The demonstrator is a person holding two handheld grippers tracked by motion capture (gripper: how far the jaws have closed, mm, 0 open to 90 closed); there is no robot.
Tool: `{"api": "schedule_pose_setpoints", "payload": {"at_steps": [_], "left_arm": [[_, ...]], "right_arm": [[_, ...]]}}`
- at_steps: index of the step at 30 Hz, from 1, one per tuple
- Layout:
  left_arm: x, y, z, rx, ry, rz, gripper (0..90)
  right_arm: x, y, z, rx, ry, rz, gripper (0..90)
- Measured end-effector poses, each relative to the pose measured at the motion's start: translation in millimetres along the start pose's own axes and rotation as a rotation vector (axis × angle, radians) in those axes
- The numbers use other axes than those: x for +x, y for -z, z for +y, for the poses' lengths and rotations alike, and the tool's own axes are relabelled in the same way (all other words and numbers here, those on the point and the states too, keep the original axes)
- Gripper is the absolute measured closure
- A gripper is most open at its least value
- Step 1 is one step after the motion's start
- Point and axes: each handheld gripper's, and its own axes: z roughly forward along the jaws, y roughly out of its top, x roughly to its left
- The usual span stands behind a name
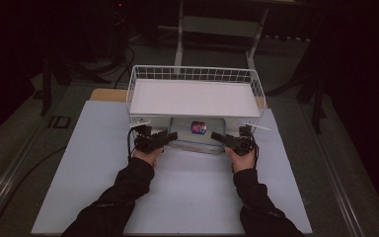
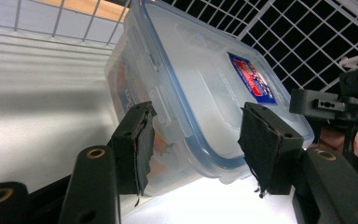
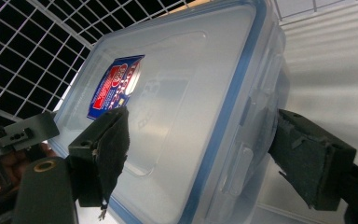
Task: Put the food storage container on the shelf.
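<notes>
While the clear lidded container (image 1: 197, 133) sat under the wire rack's (image 1: 196, 74) near edge, it was straddled by both slightly spread grippers, left gripper (image 1: 170, 136) and right gripper (image 1: 216, 135), with bare mat nearer.

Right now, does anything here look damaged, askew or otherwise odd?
The black pads on the left hand-held gripper are frayed, with threads hanging off their edges; the right hand-held gripper shows the same wear. The lidded plastic container looks intact under the wire basket.

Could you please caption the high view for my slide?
Two grippers flank a lidded plastic box beneath a wire basket.
</notes>
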Motion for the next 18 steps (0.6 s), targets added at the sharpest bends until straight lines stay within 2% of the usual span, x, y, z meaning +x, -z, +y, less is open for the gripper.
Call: {"api": "schedule_pose_setpoints", "payload": {"at_steps": [5,7,8,12,13,15,17,18], "left_arm": [[-2.0,-2.1,2.0,0.015,-0.021,0.013,41.9],[-2.3,-1.8,2.8,0.008,-0.018,0.017,40.6],[-2.6,-1.4,3.2,0.010,-0.027,0.018,40.6],[-7.8,3.8,5.6,-0.004,-0.063,0.023,37.8],[-9.2,5.5,6.3,-0.007,-0.058,0.014,37.4],[-11.3,9.1,6.9,-0.012,-0.095,-0.019,31.5],[-16.4,13.4,5.7,-0.016,-0.103,-0.033,29.7],[-18.6,16.0,5.0,-0.013,-0.132,-0.037,27.7]], "right_arm": [[1.9,-3.1,2.7,0.019,0.003,-0.017,16.6],[2.0,-4.3,3.4,0.030,0.008,-0.021,14.6],[3.5,-4.7,4.9,0.054,0.013,-0.025,13.7],[5.0,-3.1,4.8,0.067,0.015,-0.036,12.9],[5.2,-2.8,4.7,0.072,0.022,-0.036,12.7],[5.6,-1.7,4.8,0.082,0.024,-0.036,12.7],[5.7,-0.2,4.5,0.090,0.028,-0.034,12.5],[5.6,0.6,3.8,0.093,0.034,-0.032,12.3]]}}
